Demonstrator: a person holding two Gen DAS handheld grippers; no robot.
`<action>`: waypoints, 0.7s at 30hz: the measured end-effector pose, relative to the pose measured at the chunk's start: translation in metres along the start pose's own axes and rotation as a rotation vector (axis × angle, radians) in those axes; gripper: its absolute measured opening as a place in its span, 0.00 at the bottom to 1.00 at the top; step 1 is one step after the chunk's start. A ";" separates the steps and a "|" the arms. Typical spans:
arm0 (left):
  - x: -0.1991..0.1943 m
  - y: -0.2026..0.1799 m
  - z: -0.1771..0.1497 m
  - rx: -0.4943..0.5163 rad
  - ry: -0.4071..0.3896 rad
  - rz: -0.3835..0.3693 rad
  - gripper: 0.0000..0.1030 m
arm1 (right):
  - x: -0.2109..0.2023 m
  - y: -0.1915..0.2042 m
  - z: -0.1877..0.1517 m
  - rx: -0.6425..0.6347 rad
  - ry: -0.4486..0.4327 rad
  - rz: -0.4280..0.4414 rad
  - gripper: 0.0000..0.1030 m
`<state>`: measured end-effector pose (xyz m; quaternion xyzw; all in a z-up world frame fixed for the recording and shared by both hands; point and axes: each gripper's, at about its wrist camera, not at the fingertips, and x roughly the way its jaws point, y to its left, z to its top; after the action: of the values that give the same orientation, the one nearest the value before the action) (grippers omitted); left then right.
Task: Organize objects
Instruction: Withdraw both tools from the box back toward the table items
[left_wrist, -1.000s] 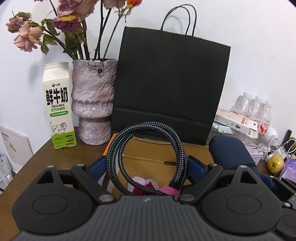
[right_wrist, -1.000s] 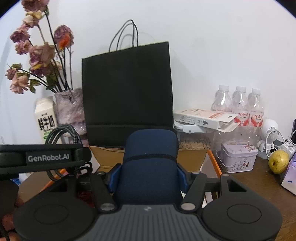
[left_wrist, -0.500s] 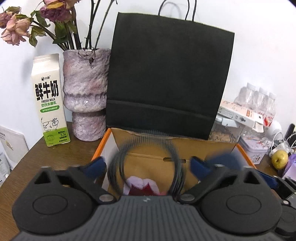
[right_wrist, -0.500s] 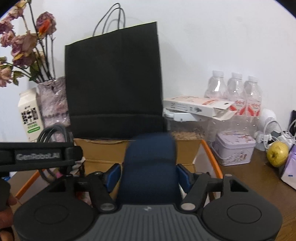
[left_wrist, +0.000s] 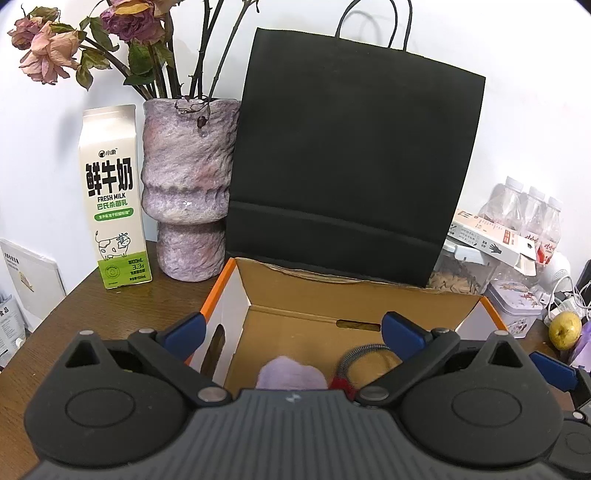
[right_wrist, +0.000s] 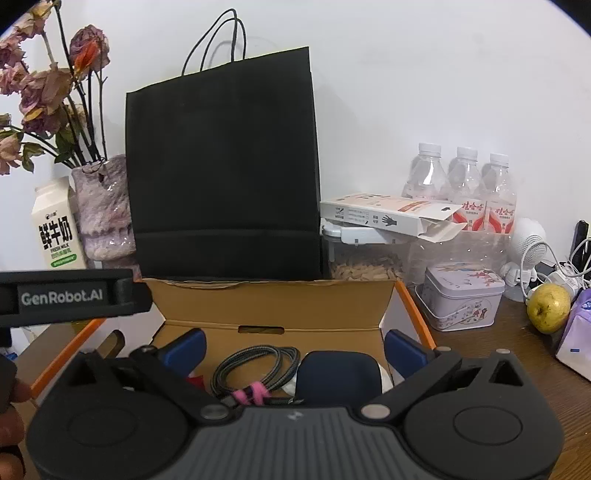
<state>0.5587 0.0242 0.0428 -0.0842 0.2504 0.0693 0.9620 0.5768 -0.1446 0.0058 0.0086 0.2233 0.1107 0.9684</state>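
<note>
White wall backs a crowded brown table (left_wrist: 74, 306). Left to right along the wall: milk carton (left_wrist: 112, 195), purple vase (left_wrist: 188, 184) of dried roses, black paper bag (left_wrist: 347, 162) upright just behind the box, clear food container (right_wrist: 369, 258) with a glove box (right_wrist: 388, 216) on top, three water bottles (right_wrist: 461, 184), floral tin (right_wrist: 461, 299), yellow-green fruit (right_wrist: 548, 306) at the far right.

Open cardboard box (left_wrist: 321, 295) with orange edges sits at front centre, back flap up against the bag. Bare table shows only on the left, ahead of the carton, and on the right around the tin.

Left claw (left_wrist: 291, 332) hangs over the box's left side, jaws spread wide and having just been opening, nothing between them; its left finger is over the box's left wall. Beneath it in the box: a pale purple soft item (left_wrist: 291, 373) and part of a coiled cable (left_wrist: 360, 356).

Right claw (right_wrist: 293, 349) is over the box's right half, jaws having just opened to full spread, pads clear of everything. In the box below lie the braided cable coil (right_wrist: 258, 365) with a pink strap, and beside it on the right the dark blue object (right_wrist: 338, 376).
</note>
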 end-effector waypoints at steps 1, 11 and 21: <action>0.000 0.000 0.000 0.000 -0.001 -0.002 1.00 | -0.001 0.000 0.000 0.000 -0.001 0.001 1.00; -0.010 0.002 0.002 -0.001 -0.017 -0.010 1.00 | -0.010 0.003 0.002 -0.009 -0.007 0.016 1.00; -0.038 0.011 0.001 0.003 -0.054 -0.027 1.00 | -0.037 0.007 0.001 -0.035 -0.029 0.039 1.00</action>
<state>0.5239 0.0314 0.0608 -0.0842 0.2234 0.0579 0.9694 0.5438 -0.1461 0.0232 -0.0023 0.2070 0.1333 0.9692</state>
